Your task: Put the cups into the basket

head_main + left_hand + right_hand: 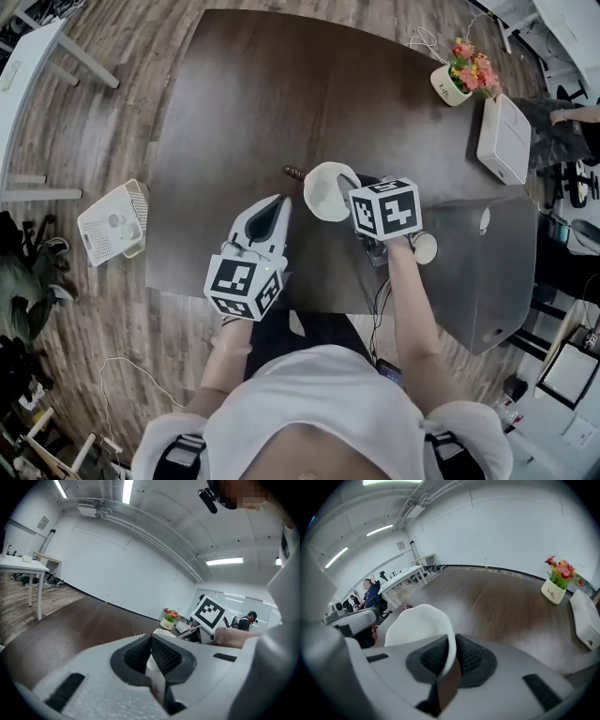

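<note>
Nearest in, the right hand-held gripper has its jaws almost together, pinching the thin rim of a white cup above the bench, while the left hand-held gripper beside it is closed on nothing. So slim a hold probably calls for a steady carry to the white basket, which sits well apart on the wooden floor off the bench's left edge, letting go only once the cup is down inside. Most of the dark bench is bare, with a flower pot and a white box at its far right, in a bright, white-walled room.
</note>
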Tool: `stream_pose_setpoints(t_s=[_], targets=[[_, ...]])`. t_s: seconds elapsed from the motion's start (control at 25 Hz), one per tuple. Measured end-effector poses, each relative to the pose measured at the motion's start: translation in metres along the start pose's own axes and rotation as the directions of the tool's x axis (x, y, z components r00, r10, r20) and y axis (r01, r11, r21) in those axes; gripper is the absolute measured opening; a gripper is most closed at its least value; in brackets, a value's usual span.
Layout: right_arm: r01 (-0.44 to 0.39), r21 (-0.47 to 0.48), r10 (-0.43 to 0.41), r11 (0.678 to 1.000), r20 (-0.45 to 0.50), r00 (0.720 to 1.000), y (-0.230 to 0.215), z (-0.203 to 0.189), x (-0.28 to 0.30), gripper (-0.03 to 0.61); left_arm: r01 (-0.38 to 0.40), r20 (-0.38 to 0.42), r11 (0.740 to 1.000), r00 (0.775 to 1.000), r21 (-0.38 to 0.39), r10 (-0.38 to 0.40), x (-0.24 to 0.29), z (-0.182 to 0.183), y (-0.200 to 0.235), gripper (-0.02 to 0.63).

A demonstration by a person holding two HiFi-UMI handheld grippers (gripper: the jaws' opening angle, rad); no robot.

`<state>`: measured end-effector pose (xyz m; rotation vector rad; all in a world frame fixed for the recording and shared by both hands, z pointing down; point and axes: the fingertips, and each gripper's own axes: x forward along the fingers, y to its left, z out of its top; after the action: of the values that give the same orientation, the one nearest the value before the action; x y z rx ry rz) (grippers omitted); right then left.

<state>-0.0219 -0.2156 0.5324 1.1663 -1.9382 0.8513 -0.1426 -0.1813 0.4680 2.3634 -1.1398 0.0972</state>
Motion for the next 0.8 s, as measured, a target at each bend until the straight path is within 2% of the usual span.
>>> stream_pose_setpoints(t_s=[0.16,0.44,0.52,0.68,0.8], targets=[[0.037,0.000,-0.037,0.999,0.046,0.998,-0.014,0.019,-0.035,0.041,0.068,0.001,0.997,0.998,0.030,-0.068,0.008,0.012,-0.020,0.009],[-0.024,0.070,0.019,0.997,0.073,0.997,-0.036,0.035,-0.103,0.041,0.187,0.022,0.979,0.982,0.084,-0.189,0.022,0.042,-0.066,0.009],[-0.032,0.059,0.028,0.998,0.067,0.997,-0.044,0.038,-0.125,0.041,0.231,0.016,0.967,0.972,0.105,-0.234,0.029,0.046,-0.082,0.009],[0.001,0.023,-0.003,1.000,0.059,0.998,-0.058,0.038,-0.168,0.041,0.319,-0.011,0.937,0.947,0.144,-0.321,0.039,0.047,-0.121,0.009],[0.020,0.011,-0.020,1.000,0.041,0.999,-0.064,0.023,-0.197,0.041,0.389,-0.030,0.905,0.920,0.173,-0.390,0.043,0.044,-0.154,0.009]])
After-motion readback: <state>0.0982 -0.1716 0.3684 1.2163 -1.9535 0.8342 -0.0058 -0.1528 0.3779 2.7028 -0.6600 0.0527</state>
